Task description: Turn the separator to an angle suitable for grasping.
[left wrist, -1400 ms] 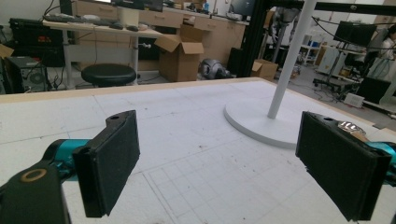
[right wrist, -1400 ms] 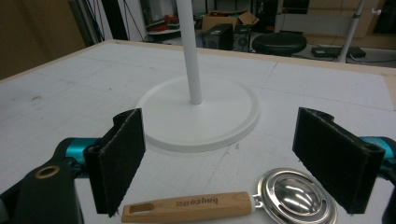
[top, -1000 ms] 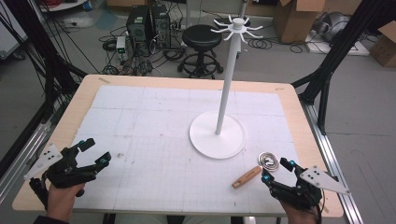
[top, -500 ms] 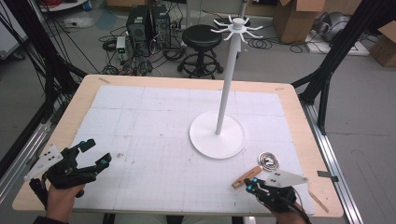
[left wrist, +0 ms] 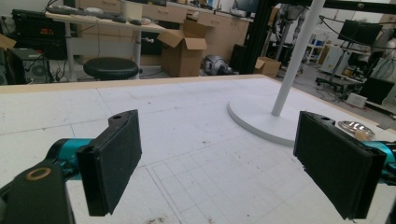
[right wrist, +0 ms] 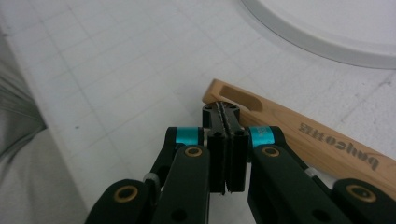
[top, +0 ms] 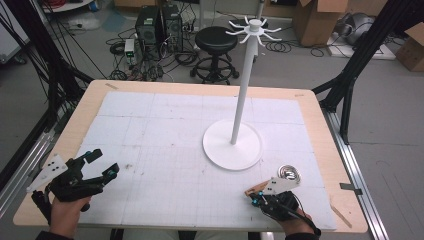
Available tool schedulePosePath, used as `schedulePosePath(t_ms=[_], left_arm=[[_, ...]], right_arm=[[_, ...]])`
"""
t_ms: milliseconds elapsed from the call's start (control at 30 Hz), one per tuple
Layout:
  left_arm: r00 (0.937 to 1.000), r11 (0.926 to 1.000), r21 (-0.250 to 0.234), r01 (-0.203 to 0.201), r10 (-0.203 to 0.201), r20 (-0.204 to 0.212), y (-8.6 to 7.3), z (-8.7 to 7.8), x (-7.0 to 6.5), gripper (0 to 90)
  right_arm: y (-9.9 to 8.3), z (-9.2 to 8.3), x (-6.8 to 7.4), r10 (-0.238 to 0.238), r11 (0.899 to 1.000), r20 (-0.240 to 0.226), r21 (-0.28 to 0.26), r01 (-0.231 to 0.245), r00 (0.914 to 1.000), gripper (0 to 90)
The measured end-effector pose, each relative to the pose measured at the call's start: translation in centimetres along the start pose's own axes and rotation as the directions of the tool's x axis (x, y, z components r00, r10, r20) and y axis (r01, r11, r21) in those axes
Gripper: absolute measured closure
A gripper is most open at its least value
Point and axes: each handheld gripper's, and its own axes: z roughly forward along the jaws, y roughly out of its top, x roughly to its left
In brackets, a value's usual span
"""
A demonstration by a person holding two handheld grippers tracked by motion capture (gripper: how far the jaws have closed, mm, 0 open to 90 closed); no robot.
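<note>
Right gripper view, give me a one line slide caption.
Shut right gripper poised at the slotted end of a wooden handle on the gridded table mat.

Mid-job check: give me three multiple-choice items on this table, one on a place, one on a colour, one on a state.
1. Where does the wooden handle lie?
A. on the stool
B. on the white mat, near the stand's round base
C. across the left tongs

2. What colour is the stand?
A. black
B. white
C. blue

3. How are the left tongs set?
A. wide open, nothing between them
B. shut tight
C. shut on the handle

Answers:
1 B: the handle rests flat on the gridded mat just off the base's rim.
2 B: pole, base and hooks are all white.
3 A: bare mat shows between the two pads.
</note>
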Motion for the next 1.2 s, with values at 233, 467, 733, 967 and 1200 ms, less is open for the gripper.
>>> schedulePosePath(t_ms=[233,467,733,967,1200], left_arm=[[1.0,1.0,0.01,0.0,0.0,-0.003,0.0,0.0,0.0,17.1],[1.0,1.0,0.007,0.002,-0.002,-0.009,-0.1,0.0,0.1,17.2],[1.0,0.9999,0.017,0.0,0.0,-0.008,-0.1,0.1,0.1,17.4],[0.9999,0.9999,0.015,0.005,-0.005,-0.016,-0.1,0.0,0.2,17.4],[0.9998,0.9998,0.019,0.009,-0.008,-0.017,-0.1,0.0,0.3,17.6]], right_arm=[[0.4,0.9,-1.2,0.025,0.999,0.049,0.02,-0.026,0.9985,89.5],[0.4,-0.3,-2.8,0.119,0.989,0.085,-0.094,-0.111,0.9892,89.4],[-0.8,-0.8,-8.1,0.247,0.969,0.301,-0.056,-0.242,0.9209,89.4],[-1.1,0.1,-9.5,0.253,0.966,0.28,-0.013,-0.26,0.9261,89.3],[-1.4,-0.3,-8.7,0.251,0.967,0.214,-0.011,-0.255,0.944,89.3]])
